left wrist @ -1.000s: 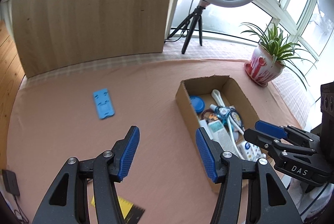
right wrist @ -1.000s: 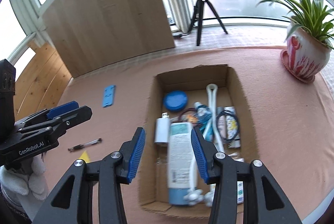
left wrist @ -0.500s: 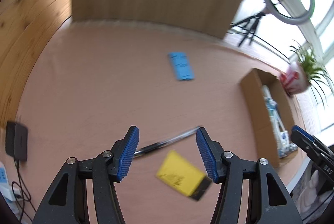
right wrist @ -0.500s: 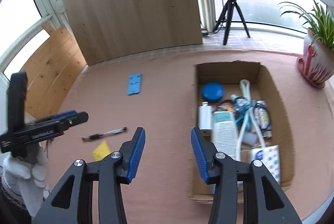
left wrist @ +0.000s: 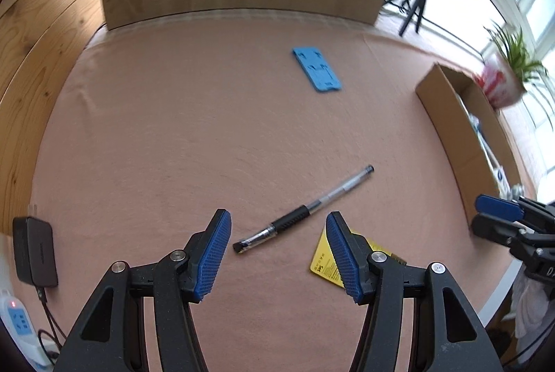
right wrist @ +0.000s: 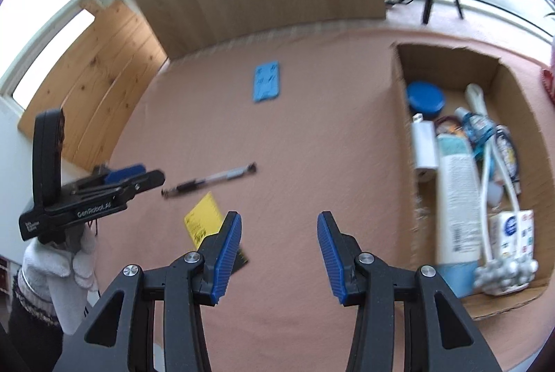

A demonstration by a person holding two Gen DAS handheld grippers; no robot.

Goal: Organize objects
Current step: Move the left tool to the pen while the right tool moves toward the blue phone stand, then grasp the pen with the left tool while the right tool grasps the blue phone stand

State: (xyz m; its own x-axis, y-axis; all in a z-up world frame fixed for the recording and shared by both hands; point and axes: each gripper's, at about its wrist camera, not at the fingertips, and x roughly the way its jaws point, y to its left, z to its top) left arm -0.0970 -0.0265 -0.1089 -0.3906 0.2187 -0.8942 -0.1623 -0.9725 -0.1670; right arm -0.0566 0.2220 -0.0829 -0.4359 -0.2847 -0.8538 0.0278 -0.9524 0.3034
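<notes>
Sorting was mostly done: the cardboard box [right wrist: 402, 143], at three o'clock on the table, already held a tube, bottles and cables. Three things remained out: a pen [left wrist: 305, 209] just ahead of the left gripper [left wrist: 275, 254], a yellow card [left wrist: 322, 262] beside it, and a blue holder [left wrist: 315, 68] towards twelve. Both grippers, the right gripper [right wrist: 279, 256] included, stood apart-jawed and empty.

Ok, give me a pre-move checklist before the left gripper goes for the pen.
1. Left gripper open and empty: ok.
2. Pen lying flat on the cloth, nothing on it: ok.
3. Pen lined up between the left jaws: not ok, only its tip end is near the gap.
4. Yellow card apart from the pen: ok, but close by.
5. Right gripper open, empty, away from the pen: ok.
6. Room left in the box: cannot tell, already crowded.
</notes>
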